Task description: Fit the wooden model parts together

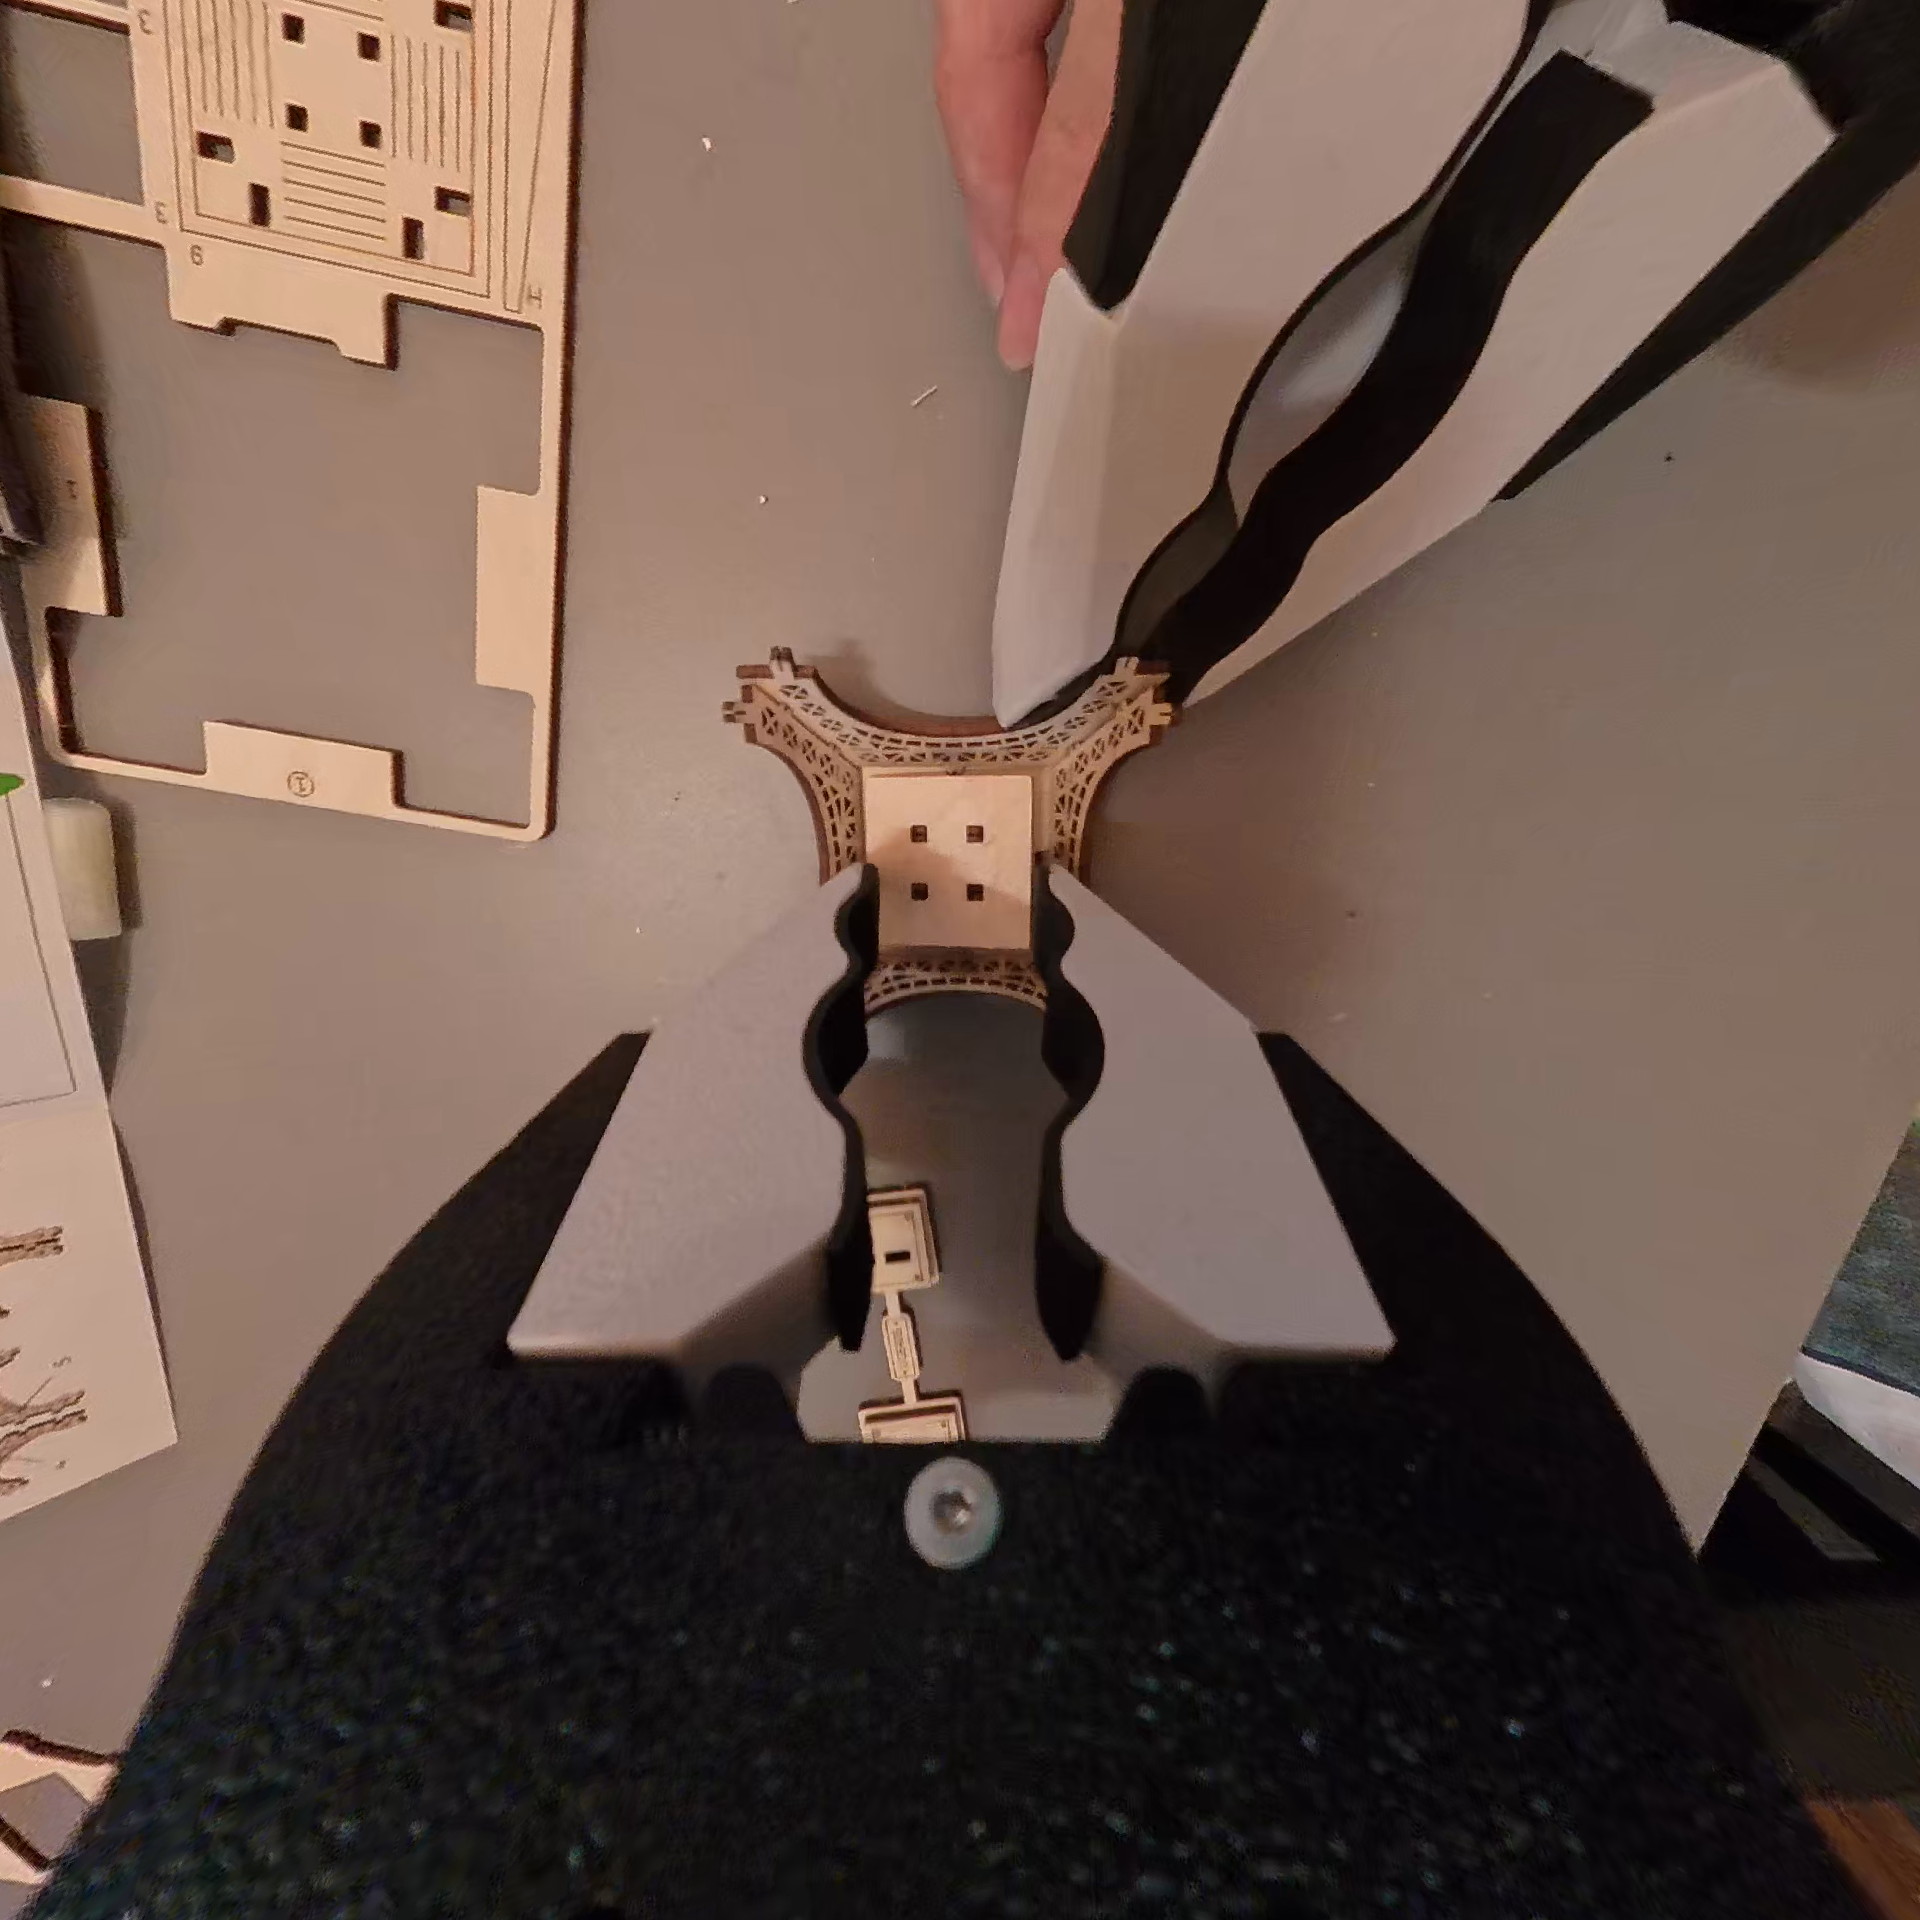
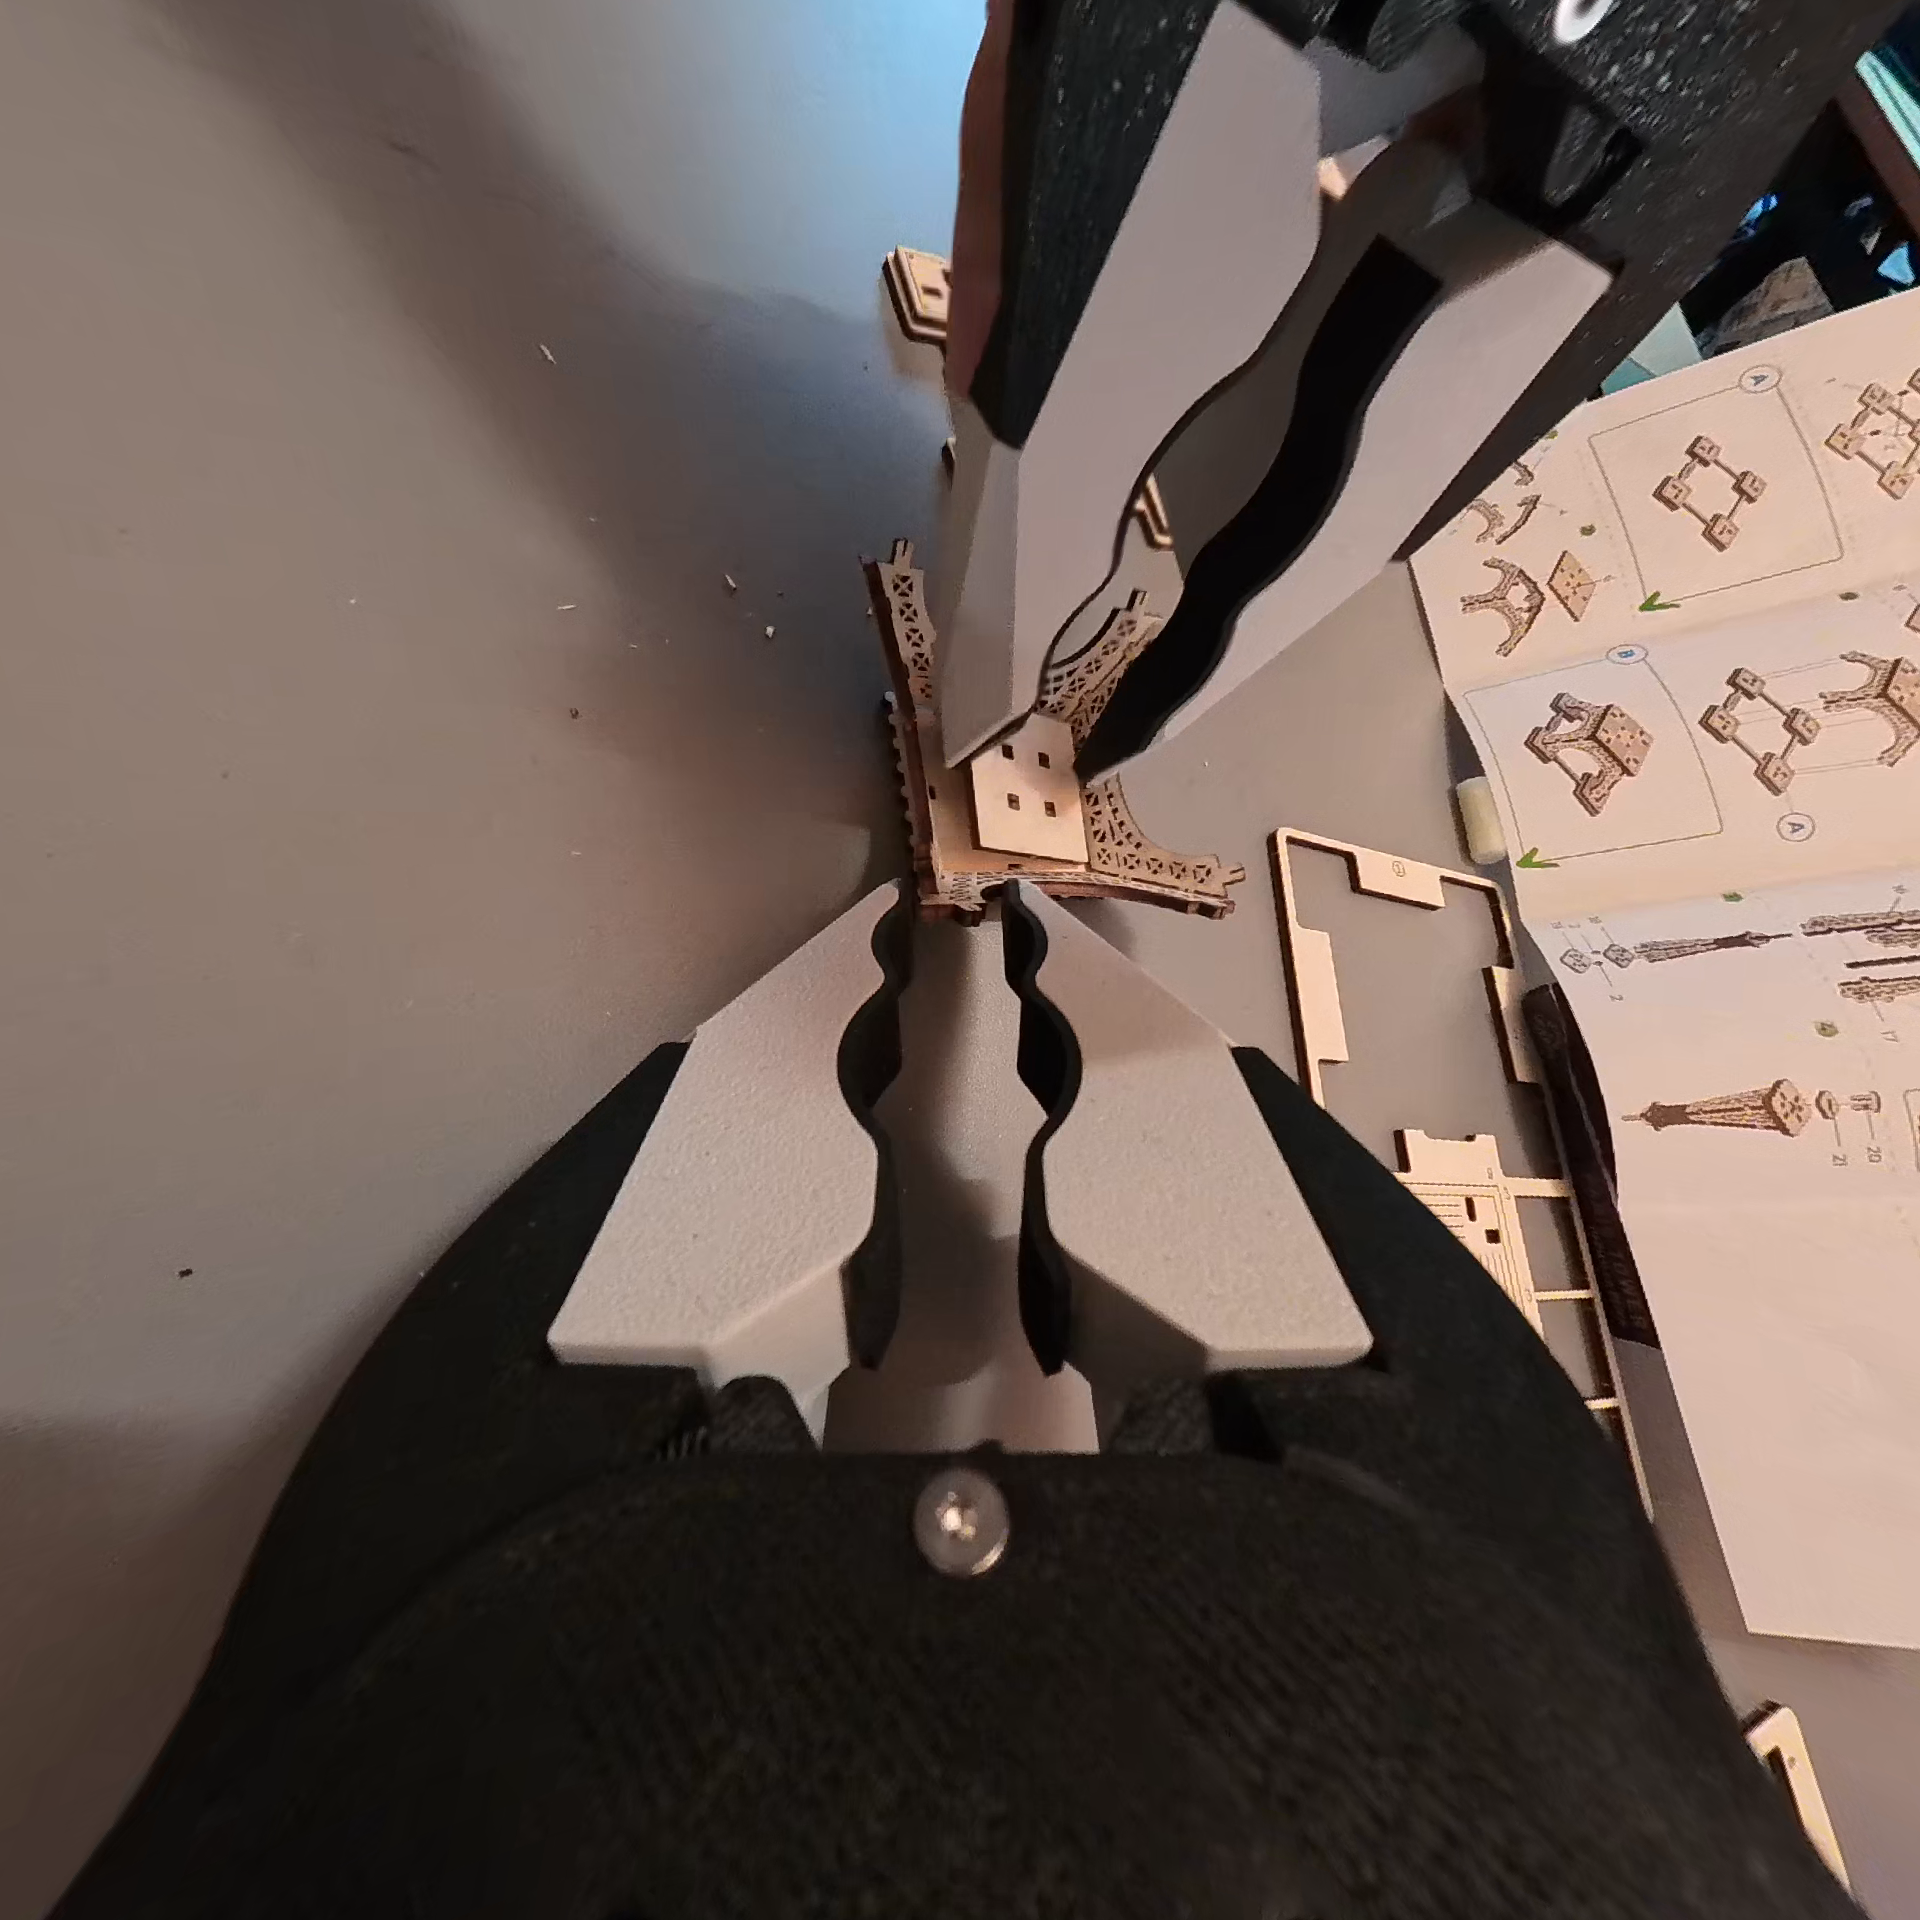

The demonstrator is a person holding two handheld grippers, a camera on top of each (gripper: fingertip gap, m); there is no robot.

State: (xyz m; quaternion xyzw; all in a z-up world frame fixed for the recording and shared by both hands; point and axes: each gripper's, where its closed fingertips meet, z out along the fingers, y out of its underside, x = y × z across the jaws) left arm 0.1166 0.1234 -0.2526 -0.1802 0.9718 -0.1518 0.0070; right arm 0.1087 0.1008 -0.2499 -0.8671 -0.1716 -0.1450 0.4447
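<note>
Currently the wooden tower base, four lattice arch legs joined around a square plate with four small holes, sits on the grey table between the two grippers.

Left gripper: fingertips stand on either side of the square plate, black wavy pads against its left and right edges; the fingers are clenched on the tower base. The right wrist view confirms this, with the left gripper coming down from above and its tips at the plate's far edge.

Right gripper: fingers brought close together with a narrow gap, tips at the near leg of the tower base. In the left wrist view the right gripper meets the far right leg. Whether it actually pinches the leg cannot be told.

A small strip of linked wooden parts lies on the table beneath the left gripper. A cut-out wooden sheet lies to the left; an instruction sheet lies beside the wooden sheet. A hand shows behind the right gripper.
</note>
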